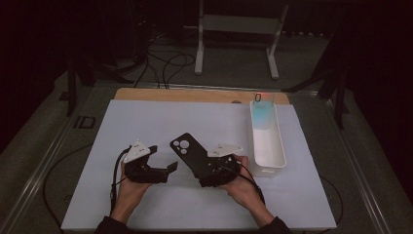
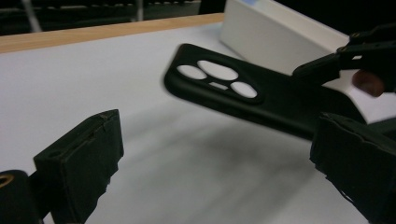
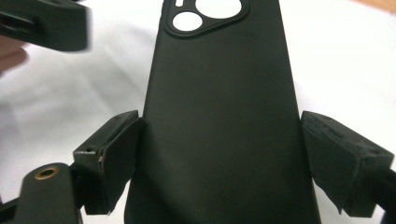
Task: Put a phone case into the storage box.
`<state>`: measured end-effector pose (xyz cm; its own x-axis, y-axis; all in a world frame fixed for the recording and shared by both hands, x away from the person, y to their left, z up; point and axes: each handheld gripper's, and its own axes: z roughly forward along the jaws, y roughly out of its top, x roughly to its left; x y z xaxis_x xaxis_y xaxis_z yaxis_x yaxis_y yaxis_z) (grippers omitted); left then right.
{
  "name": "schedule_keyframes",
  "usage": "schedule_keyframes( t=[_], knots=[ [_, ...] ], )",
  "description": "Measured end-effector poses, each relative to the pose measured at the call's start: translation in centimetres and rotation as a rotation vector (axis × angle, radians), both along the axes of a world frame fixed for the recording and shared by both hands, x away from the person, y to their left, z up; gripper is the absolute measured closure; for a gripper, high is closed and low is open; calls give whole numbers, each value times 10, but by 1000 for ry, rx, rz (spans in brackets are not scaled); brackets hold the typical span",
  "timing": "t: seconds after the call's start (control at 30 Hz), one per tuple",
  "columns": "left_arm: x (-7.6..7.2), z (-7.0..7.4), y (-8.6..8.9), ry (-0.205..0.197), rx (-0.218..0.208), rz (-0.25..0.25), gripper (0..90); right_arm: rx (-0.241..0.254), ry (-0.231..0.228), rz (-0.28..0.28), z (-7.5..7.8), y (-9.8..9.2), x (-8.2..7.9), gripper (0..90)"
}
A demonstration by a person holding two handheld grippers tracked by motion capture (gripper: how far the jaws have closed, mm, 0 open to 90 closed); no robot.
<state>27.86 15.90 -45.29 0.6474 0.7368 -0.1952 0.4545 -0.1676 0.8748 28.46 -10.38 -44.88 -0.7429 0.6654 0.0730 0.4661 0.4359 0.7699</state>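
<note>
A black phone case [image 1: 189,153] is held above the white surface [image 1: 146,122], near its middle, with the camera cut-out end pointing away from the person and the near end lying between the fingers of the right gripper [image 1: 217,171]. In the right gripper view the case [image 3: 224,121] runs up between the two pads; the left pad [image 3: 112,158] touches its long edge, while a thin gap seems to remain at the right pad, so the grip is judged light or only just closing across the width. The left gripper [image 1: 146,168] is held just beside the case with its fingers [image 2: 81,163] spread apart and nothing between them.

The case is judged to be very light, thin and somewhat flexible, probably soft plastic or silicone with a matte finish that should not slip much against the foam-like pads. Bending or bowing is to be expected if it is squeezed hard across the width, so a gentle hold on the long side edges, below the camera opening, is thought best; the rim around the cut-outs [image 2: 217,77] is the weakest place and is better avoided. A drop would hardly harm it.

A white oblong tray [image 1: 265,141] stands to the right, well apart from the left gripper.

No brand, label or writing can be read on the case or the tray.
</note>
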Motion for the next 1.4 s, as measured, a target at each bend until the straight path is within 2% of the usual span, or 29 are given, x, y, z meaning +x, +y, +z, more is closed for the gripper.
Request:
schedule_keyframes(
  t=[0.17, 0.2, 0.27, 0.37, 0.4, 0.43, 0.5, 0.53, 0.57, 0.63, 0.67, 0.7, 0.73, 0.77, 0.9, 0.97, 1.13, 1.27, 1.4],
  knots=[
    [4, 4, -14, 14, -12, -12, 84, 29, -43, 13, 5, 4, -5, 149],
    [5, 4, -17, 17, -11, -11, 91, 49, -62, 17, 8, 5, -7, 149],
    [5, 5, -20, 27, -35, -21, 99, 51, -68, 20, 8, 6, -7, 149],
    [6, 7, -25, 51, -72, -46, 175, 67, -84, 37, 9, 9, -9, 149],
    [6, 7, -25, 51, -72, -46, 210, 67, -84, 37, 9, 9, -9, 149],
    [6, 8, -26, 55, -84, -61, 210, 68, -92, 35, 9, 10, -10, 149],
    [5, 9, -28, 59, -99, -82, 328, 71, -112, 19, 9, 13, -10, 149],
    [4, 9, -29, 60, -105, -96, 328, 71, -112, 19, 9, 13, -10, 149],
    [4, 10, -30, 65, -114, -108, 419, 80, -116, 14, 9, 14, -10, 148],
    [3, 10, -32, 70, -118, -134, 451, 84, -121, 12, 9, 15, -10, 148],
    [1, 10, -34, 60, -116, -139, 477, 89, -124, 8, 9, 16, -10, 148],
    [0, 11, -35, 52, -117, -143, 562, 96, -125, 2, 9, 18, -10, 148],
    [0, 11, -36, 46, -121, -147, 601, 98, -123, 5, 9, 19, -10, 147],
    [0, 11, -37, 42, -123, -149, 601, 98, -123, 5, 9, 19, -10, 147],
    [-1, 11, -39, 30, -128, -161, 745, 87, -131, 11, 7, 23, -11, 143],
    [-3, 13, -40, 17, -114, -160, 788, 85, -131, 11, 6, 25, -11, 139],
    [-5, 15, -43, -2, -88, -156, 806, 88, -133, 19, 7, 25, -9, 130],
    [-6, 16, -43, -21, -67, -152, 810, 89, -123, 47, 7, 22, -8, 125],
    [-7, 18, -41, -34, -69, -138, 811, 74, -126, 59, 6, 19, -7, 114]
  ],
)
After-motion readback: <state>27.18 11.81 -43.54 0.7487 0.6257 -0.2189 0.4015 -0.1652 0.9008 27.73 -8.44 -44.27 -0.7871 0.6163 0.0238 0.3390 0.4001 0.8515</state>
